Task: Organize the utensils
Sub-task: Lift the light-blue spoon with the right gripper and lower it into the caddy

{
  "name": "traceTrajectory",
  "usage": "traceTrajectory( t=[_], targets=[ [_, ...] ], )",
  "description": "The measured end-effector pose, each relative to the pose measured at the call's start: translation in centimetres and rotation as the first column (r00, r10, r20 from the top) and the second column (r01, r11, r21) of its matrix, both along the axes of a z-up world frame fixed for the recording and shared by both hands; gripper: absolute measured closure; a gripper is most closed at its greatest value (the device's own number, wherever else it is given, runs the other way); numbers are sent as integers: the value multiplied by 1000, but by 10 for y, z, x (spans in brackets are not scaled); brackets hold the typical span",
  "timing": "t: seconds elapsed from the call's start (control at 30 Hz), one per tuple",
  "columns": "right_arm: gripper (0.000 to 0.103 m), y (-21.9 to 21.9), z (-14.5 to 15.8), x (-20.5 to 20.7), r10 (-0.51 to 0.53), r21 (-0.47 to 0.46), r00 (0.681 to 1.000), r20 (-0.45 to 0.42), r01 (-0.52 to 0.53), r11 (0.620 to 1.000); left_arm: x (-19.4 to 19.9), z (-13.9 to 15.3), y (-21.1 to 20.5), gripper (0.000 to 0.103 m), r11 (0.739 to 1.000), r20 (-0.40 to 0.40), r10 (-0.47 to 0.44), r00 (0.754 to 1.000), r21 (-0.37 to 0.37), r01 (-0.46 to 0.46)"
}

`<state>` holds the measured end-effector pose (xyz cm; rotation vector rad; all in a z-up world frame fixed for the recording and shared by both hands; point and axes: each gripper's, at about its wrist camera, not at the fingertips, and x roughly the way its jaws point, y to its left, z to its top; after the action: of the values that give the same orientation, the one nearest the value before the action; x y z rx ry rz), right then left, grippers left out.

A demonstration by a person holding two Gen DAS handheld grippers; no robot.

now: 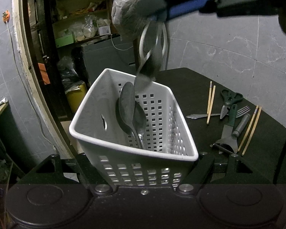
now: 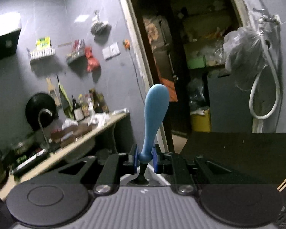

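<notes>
Your right fingers (image 2: 145,159) pinch the blue spoon (image 2: 155,114) high over the white basket (image 1: 104,139), which your left fingers (image 1: 141,168) squeeze. Drop crooked, and it hits the rim and falls off the table (image 1: 200,91).

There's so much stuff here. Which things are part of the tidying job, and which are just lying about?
Part of the job:
white basket, gripped by left gripper
two spoons inside it
blue-handled utensil in right gripper
chopsticks, scissors, fork, peeler

Just lying about:
hanging plastic bag
white hose
wall shelves
</notes>
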<state>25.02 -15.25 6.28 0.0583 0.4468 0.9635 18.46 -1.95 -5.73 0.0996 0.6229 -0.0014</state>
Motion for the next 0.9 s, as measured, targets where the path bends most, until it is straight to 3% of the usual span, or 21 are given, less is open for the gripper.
traceTrajectory(
  t=[0.37, 0.73, 0.9],
  targets=[
    [85, 19, -35, -19, 32, -130, 999, -12, -33, 991, -1, -1, 0, 25, 1000, 0, 1, 1000, -2, -1],
    [85, 30, -48, -27, 55, -225, 998, -24, -59, 972, -2, -1, 2, 25, 1000, 4, 2, 1000, -4, -2],
    [72, 31, -50, -30, 50, -245, 998, -27, -55, 968, -3, -1, 3, 25, 1000, 1, 2, 1000, -2, -2]
  ],
)
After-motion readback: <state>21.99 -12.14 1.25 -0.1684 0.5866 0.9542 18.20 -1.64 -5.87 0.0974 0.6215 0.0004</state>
